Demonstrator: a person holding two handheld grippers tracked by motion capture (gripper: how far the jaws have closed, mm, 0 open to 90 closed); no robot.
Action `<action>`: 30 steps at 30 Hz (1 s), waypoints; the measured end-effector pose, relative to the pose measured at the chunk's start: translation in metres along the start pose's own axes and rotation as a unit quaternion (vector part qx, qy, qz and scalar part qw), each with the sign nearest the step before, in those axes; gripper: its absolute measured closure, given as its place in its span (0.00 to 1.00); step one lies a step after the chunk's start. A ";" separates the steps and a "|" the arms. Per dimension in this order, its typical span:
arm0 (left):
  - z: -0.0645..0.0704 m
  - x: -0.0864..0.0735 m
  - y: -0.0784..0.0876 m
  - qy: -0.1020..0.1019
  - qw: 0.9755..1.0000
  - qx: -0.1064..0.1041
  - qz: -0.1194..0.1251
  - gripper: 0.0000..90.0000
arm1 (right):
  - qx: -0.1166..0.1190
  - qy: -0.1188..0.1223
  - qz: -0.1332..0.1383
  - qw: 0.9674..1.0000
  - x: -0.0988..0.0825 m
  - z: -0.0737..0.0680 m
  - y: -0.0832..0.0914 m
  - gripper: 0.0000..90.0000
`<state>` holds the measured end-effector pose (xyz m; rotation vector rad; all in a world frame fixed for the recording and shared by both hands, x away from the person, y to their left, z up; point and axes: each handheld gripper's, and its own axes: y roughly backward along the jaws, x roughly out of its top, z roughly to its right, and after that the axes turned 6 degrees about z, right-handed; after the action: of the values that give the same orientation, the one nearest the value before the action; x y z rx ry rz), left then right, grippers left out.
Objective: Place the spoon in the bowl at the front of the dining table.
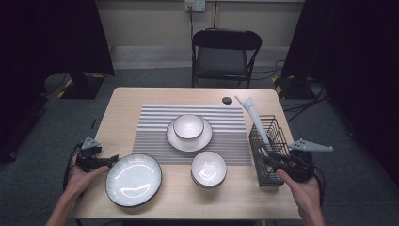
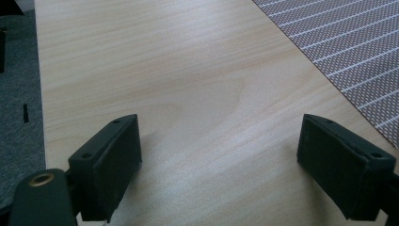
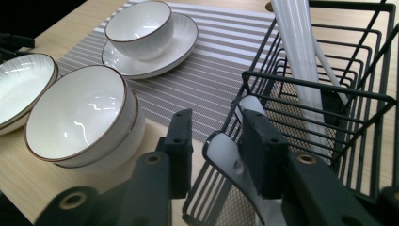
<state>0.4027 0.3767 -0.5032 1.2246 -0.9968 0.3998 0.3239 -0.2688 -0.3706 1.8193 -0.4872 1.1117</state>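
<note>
1. The right gripper [image 1: 269, 157] sits at the near left corner of the black wire basket [image 1: 270, 141] on the right side of the bench [image 1: 117, 108].
2. In the right gripper view, its jaws straddle the basket's corner wires and a white spoon [image 3: 230, 160] whose bowl rests against the rim there. The right pad lies against the spoon; the left pad stands just outside the wire, so I cannot tell whether the spoon is truly pinched. No earlier frame shows the jaws, so only their part-closed stance can be told.
3. More white utensils [image 1: 254, 117] stand tilted in the basket, their handles leaning up and out toward the far edge of the bench.
4. The left gripper [image 1: 110, 161] rests low at the bench's near left edge, just beside the large dark-rimmed plate [image 1: 134, 180]. Its jaws are spread wide over bare wood, with nothing between them.
5. A white bowl [image 1: 208, 168] stands on the bench between the plate and the basket, near the right gripper.
6. A second bowl [image 1: 188, 126] sits on a saucer [image 1: 175, 139] in the middle of the striped placemat [image 1: 155, 127].
</note>
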 end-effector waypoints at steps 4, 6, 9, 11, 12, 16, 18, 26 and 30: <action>0.000 0.000 0.000 0.000 1.000 0.000 0.000 0.15 | 0.003 0.000 -0.008 1.000 0.002 0.003 -0.003 0.79; 0.000 0.000 0.000 0.000 1.000 0.000 0.000 0.15 | 0.002 -0.001 -0.007 1.000 0.003 0.005 -0.004 0.79; 0.000 0.000 0.000 0.000 1.000 0.000 0.000 0.15 | 0.007 -0.003 -0.006 1.000 0.006 0.010 -0.006 0.80; 0.000 0.000 0.000 0.000 1.000 0.000 0.000 0.15 | 0.012 -0.005 -0.009 1.000 0.008 0.012 -0.009 0.79; 0.000 0.000 0.000 0.000 1.000 0.000 0.000 0.15 | 0.011 -0.006 -0.008 1.000 0.009 0.013 -0.009 0.78; 0.000 0.000 0.000 0.000 1.000 0.000 0.000 0.15 | 0.015 -0.006 -0.011 1.000 0.010 0.012 -0.011 0.75; 0.000 0.000 0.000 0.000 1.000 0.000 0.000 0.15 | 0.014 -0.007 -0.010 1.000 0.009 0.013 -0.010 0.72; 0.000 0.000 0.000 0.000 1.000 0.000 0.000 0.15 | 0.022 -0.005 -0.011 1.000 0.007 0.019 -0.002 0.73; 0.000 0.000 0.000 0.000 1.000 0.000 0.000 0.15 | 0.018 0.002 -0.024 1.000 0.011 0.021 -0.007 0.81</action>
<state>0.4027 0.3767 -0.5031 1.2254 -0.9968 0.3994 0.3445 -0.2819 -0.3683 1.8512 -0.4223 1.0980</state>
